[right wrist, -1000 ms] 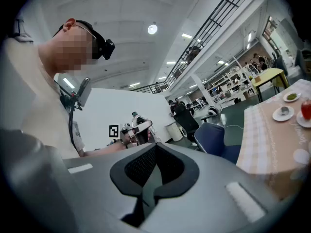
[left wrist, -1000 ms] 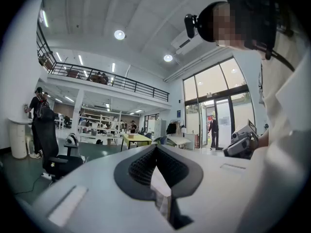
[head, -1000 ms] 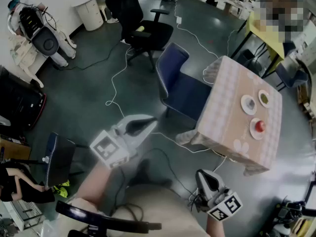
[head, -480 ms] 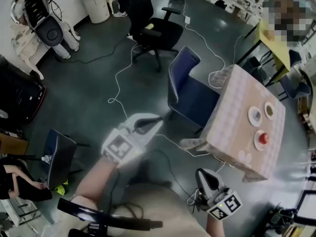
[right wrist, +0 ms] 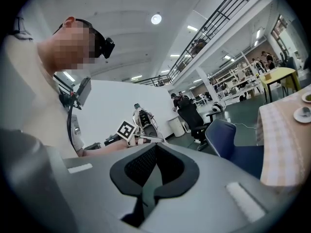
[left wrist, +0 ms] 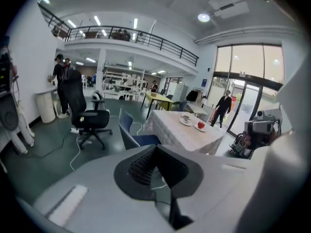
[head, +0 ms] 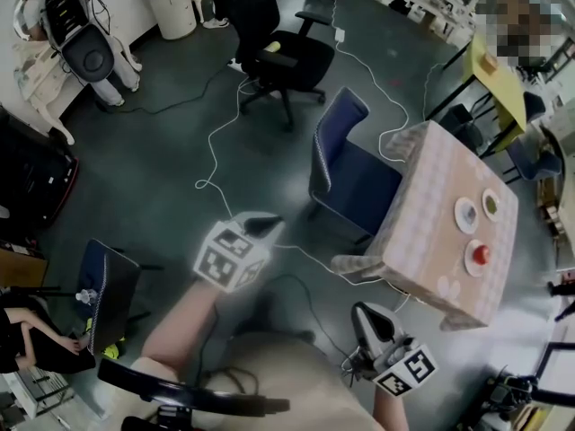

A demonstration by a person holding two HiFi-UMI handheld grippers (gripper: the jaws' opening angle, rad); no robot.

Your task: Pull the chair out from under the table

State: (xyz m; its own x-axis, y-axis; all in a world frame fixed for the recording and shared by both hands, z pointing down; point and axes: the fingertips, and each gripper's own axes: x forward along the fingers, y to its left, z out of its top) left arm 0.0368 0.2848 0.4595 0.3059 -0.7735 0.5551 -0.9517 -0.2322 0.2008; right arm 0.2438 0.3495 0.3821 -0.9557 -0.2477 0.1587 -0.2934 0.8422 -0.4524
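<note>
A blue chair [head: 346, 164] stands with its seat tucked against the left side of a small table [head: 422, 241] draped in a pale checked cloth; it also shows in the left gripper view as the blue chair [left wrist: 130, 132] and in the right gripper view as the blue chair [right wrist: 228, 144]. My left gripper [head: 268, 225] hangs shut and empty over the floor, short of the chair's front. My right gripper [head: 367, 316] is shut and empty near the table's near corner, low in the head view.
Two plates and a red item sit on the table top [head: 476, 232]. A black office chair [head: 287, 61] stands beyond the blue one. White cables [head: 216, 151] snake over the floor. A dark stool [head: 108, 285] is at my left.
My left gripper has sunk and tipped downward, so its marker cube now faces the head camera. The view has shifted, bringing the chair and table a little to the right.
</note>
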